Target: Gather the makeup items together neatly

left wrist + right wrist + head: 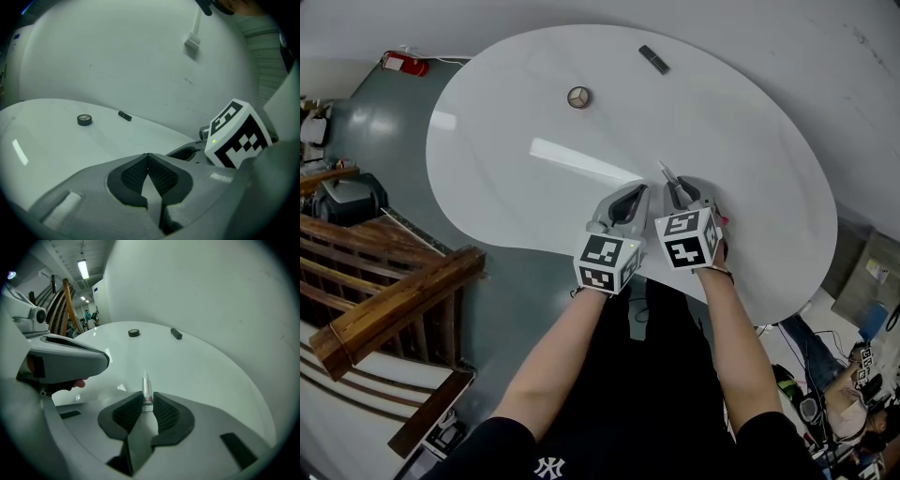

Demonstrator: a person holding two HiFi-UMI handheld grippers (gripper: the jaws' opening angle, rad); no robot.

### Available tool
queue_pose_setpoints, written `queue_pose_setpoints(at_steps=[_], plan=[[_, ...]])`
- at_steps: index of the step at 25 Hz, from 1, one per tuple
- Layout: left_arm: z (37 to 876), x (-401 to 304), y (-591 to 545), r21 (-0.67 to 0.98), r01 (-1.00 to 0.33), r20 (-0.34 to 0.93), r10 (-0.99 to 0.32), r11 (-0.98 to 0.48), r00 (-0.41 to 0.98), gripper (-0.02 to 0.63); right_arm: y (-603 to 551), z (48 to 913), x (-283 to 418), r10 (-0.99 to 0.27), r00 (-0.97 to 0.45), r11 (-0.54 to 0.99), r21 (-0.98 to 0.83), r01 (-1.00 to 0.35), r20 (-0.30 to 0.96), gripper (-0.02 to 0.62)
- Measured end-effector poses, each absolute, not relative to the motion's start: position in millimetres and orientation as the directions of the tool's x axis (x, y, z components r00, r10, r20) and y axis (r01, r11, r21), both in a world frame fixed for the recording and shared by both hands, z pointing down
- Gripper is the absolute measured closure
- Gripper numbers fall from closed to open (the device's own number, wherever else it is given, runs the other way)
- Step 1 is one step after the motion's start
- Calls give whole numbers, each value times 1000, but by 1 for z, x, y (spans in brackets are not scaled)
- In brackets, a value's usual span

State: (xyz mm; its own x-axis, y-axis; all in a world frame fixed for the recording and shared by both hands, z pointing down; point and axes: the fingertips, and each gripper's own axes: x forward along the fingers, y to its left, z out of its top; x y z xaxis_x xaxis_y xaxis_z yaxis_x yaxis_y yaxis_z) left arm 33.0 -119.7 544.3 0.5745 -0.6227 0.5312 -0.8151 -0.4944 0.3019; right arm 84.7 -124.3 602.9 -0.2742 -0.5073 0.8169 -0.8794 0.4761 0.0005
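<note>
**Right gripper.** My right gripper (147,398) has its jaws drawn in narrow on a small tube (147,389), silver with red print. Both pads press its lower end. The tube's long axis runs in line with the jaws, and its nozzle end points forward and slightly up, clear of the white table (769,187).

**Left gripper.** My left gripper (148,158) is closed, pad tips touching, with nothing between them. It sits just beside the right one at the table's near edge.

**Remaining items.** A round compact (578,97) and a dark stick-shaped case (653,59) lie flat, well apart from both grippers, towards the far side of the table. They are near each other but not touching.

**Governing relation.**
- In the right gripper view, the compact lies ahead and slightly left of the jaw line, and the case ahead and slightly right.
- The tube already points roughly at the gap between them.
- The case lies skewed across my line of approach.

**Judgement.** I judge the right gripper the better placed. A straight forward carry should bring the tube alongside the pair.
</note>
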Motion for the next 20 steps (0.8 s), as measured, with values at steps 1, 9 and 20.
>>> queue_pose_setpoints(at_steps=[1, 9, 20], plan=[[544, 33, -119, 302, -814, 530, -623, -496, 576, 598, -125, 602, 85, -511, -275, 467, -5, -884, 815, 512], [536, 36, -110, 308, -794, 511, -612, -524, 603, 598, -116, 582, 94, -585, -272, 311, -99, -945, 764, 514], [518, 48, -82, 305, -736, 470, -577, -605, 668, 598, -82, 560, 101, -642, -225, 184, -138, -973, 733, 514]])
